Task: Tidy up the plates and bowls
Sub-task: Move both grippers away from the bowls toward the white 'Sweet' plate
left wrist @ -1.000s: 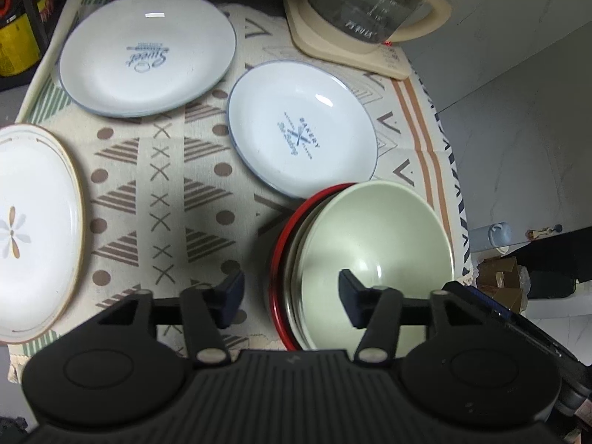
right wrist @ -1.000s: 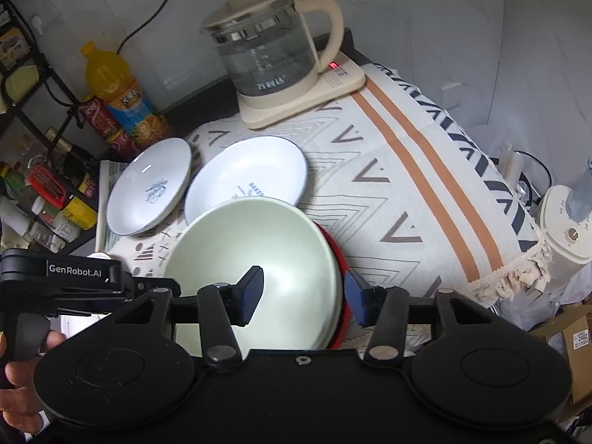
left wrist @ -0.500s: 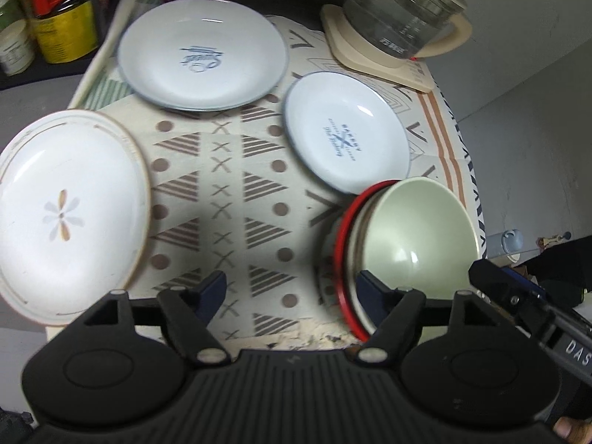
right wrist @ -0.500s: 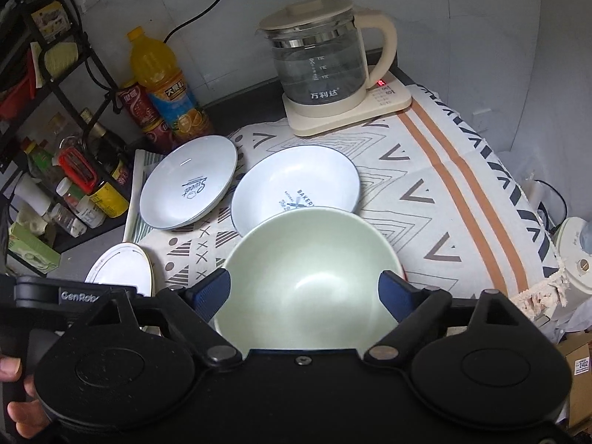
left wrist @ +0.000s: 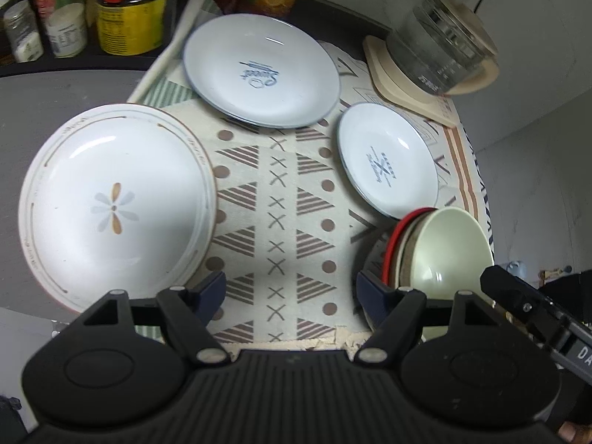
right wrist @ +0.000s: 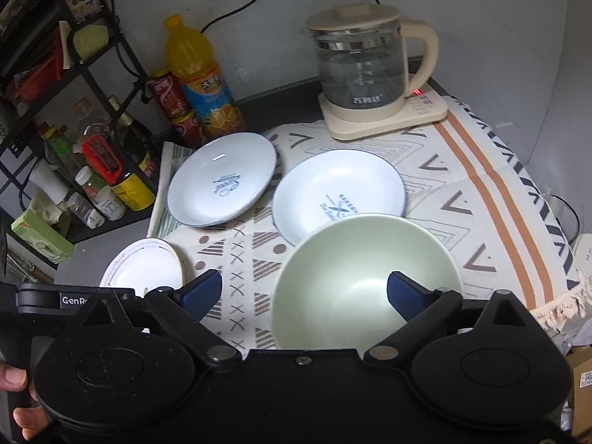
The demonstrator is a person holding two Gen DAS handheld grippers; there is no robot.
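The left gripper (left wrist: 291, 288) stands with its jaws wide apart and nothing between them but the patterned cloth (left wrist: 281, 199) below. Its right finger (left wrist: 373, 296) sits just beside the stack of bowls (left wrist: 436, 255) at the lower right of the left wrist view; whether it touches the stack I cannot tell.

The right gripper (right wrist: 305, 290) has just been opening its jaws, and they now gape very wide and grip nothing. Its right finger (right wrist: 407, 294) hangs over the hollow of the green bowl (right wrist: 362, 277), which tops the stack at the lower centre of the right wrist view, while its left finger (right wrist: 199, 292) is over the cloth.

Past the bowls, in the left wrist view, lies a small white plate (left wrist: 388, 162) at centre right, just beside the stack. A larger white plate (left wrist: 261, 70) lies at upper centre, and a flower-marked plate (left wrist: 114, 203) at the left overhangs the cloth's edge. A glass kettle (left wrist: 440, 51) stands on its base at the upper right.
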